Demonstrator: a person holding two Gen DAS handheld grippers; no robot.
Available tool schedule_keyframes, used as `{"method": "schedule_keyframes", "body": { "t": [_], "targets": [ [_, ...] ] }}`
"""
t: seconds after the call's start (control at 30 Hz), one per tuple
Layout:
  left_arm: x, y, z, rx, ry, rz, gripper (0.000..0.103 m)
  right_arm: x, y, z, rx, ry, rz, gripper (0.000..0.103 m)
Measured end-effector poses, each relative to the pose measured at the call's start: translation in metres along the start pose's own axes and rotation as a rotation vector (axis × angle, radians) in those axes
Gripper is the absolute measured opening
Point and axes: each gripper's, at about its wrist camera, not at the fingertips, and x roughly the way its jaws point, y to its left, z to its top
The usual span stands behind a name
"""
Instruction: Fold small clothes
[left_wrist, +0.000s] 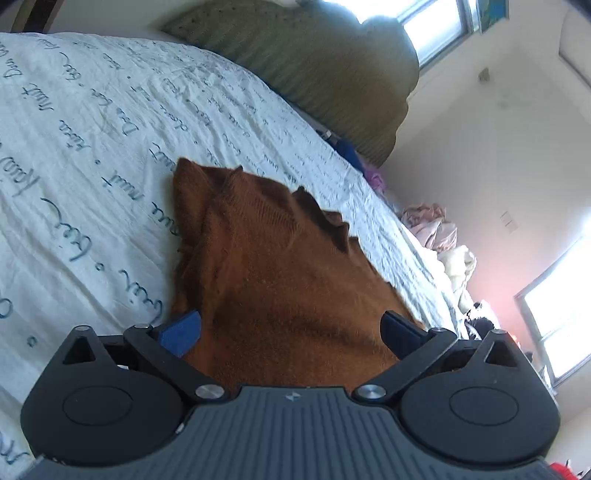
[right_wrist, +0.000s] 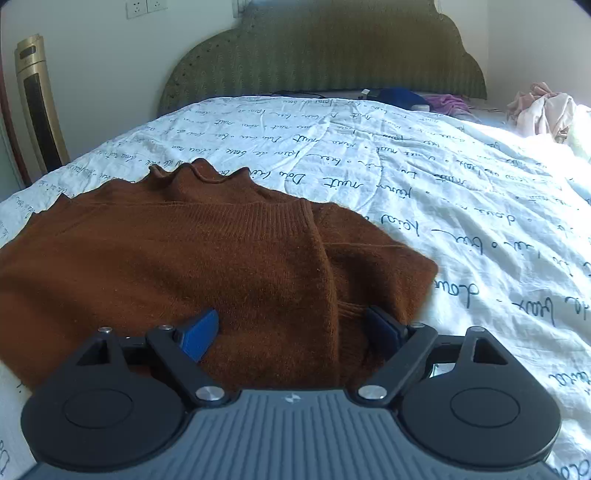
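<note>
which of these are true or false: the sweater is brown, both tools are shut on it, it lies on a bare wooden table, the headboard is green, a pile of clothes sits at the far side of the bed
1. The sweater is brown. True.
2. Both tools are shut on it. False: the left tool and the right tool both stand open, fingers spread over the knit.
3. It lies on a bare wooden table. False: it lies on a white bedspread printed with script.
4. The headboard is green. True.
5. A pile of clothes sits at the bed's far side. True.
</note>
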Motion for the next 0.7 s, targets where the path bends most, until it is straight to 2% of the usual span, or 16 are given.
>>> {"method": "schedule_keyframes", "body": {
  "t": [0.13, 0.2, 0.33, 0.53, 0.7],
  "targets": [
    [-0.009, 0.015, 0.035, 0.035, -0.007, 0.063, 0.103, -0.029, 0.021, 0.001, -0.002, -0.051, 0.073, 0.088],
    [-0.001, 0.018, 0.053, 0.068, 0.030, 0.098, 0.103, -0.038, 0.038, -0.002, -0.026, -0.070, 0.116, 0.088],
    [0.023, 0.016, 0.075, 0.146, 0.045, 0.187, 0.103, -0.037, 0.076, -0.005, -0.053, -0.067, 0.199, 0.089],
    [0.071, -0.009, 0.089, 0.309, 0.067, 0.321, 0.103, -0.023, 0.135, -0.007, -0.112, -0.038, 0.254, 0.090],
    [0.091, -0.032, 0.081, 0.419, 0.079, 0.398, 0.103, -0.021, 0.180, -0.005, -0.192, -0.055, 0.300, 0.092]
  ]
}}
